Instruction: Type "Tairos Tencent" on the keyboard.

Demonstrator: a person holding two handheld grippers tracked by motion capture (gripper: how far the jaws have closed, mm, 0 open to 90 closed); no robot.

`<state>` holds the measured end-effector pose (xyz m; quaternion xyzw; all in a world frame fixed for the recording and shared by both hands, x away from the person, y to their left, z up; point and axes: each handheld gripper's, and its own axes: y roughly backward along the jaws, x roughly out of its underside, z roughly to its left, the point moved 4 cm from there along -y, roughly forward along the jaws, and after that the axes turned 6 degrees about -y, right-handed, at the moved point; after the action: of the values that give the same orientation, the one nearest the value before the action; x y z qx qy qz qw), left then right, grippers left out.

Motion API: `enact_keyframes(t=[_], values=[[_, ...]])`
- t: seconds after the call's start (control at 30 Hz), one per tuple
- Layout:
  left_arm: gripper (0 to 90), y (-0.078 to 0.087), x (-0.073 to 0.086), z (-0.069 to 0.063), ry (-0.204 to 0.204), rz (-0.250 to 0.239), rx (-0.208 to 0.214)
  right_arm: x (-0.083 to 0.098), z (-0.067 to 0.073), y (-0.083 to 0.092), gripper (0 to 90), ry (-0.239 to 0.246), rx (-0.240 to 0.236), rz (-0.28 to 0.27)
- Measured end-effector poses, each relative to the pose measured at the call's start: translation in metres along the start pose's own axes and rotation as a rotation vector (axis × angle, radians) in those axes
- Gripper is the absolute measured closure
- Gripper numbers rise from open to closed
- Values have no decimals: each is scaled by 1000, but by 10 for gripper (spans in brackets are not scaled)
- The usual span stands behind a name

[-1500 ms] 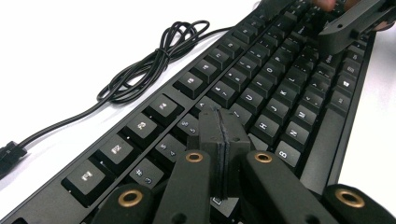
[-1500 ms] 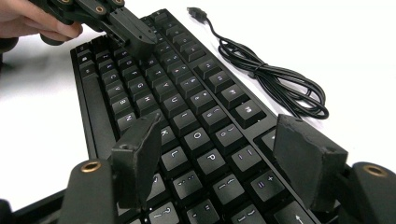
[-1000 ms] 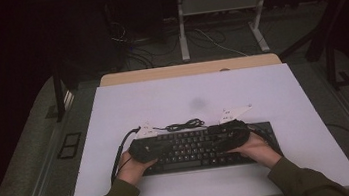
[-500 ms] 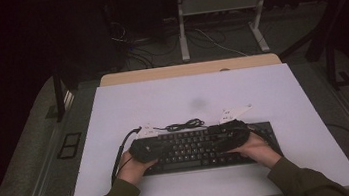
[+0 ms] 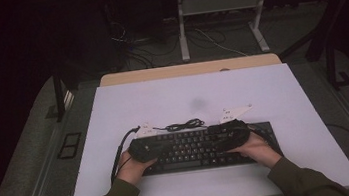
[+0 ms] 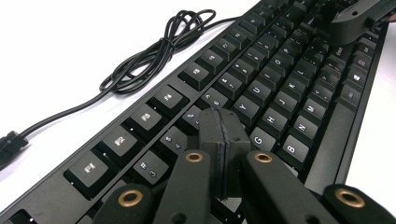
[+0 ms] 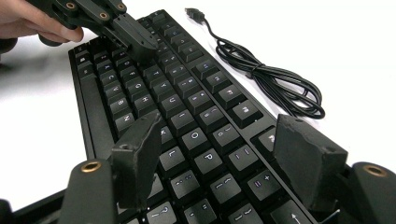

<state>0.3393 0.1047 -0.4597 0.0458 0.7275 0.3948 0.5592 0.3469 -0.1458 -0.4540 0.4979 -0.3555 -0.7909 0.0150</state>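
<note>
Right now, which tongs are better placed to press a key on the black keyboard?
Probably the left tongs: their jaws are shut into one narrow tip just above the black keyboard letter keys. The right tongs stand open, too wide for one key.

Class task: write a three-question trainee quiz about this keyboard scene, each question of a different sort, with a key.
1. True or false: the left tongs are shut.
2. Where does the coiled black cable lie? A on the keys, B on the white table beyond the black rectangular plastic keyboard, C in the right tongs.
3. Fill in: the right tongs stand ____ above the keys.

Key: 1 true; 2 B; 3 open.
</note>
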Motion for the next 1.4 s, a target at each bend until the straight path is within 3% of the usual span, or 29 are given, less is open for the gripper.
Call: enact_keyframes(t=[0.33, 0.63, 1.07, 1.4], values=[[764, 4, -2, -2, -14, -26, 4, 0, 0, 0, 325, -4, -2, -1], [550, 6, -1, -5, -10, -49, 7, -1, 0, -2, 395, -7, -16, 1], [285, 11, 2, -7, 4, -69, -6, -4, 3, -7, 675, 7, -36, 8], [179, 16, 7, -8, 19, -83, -20, -8, 4, -13, 859, 19, -53, 32]])
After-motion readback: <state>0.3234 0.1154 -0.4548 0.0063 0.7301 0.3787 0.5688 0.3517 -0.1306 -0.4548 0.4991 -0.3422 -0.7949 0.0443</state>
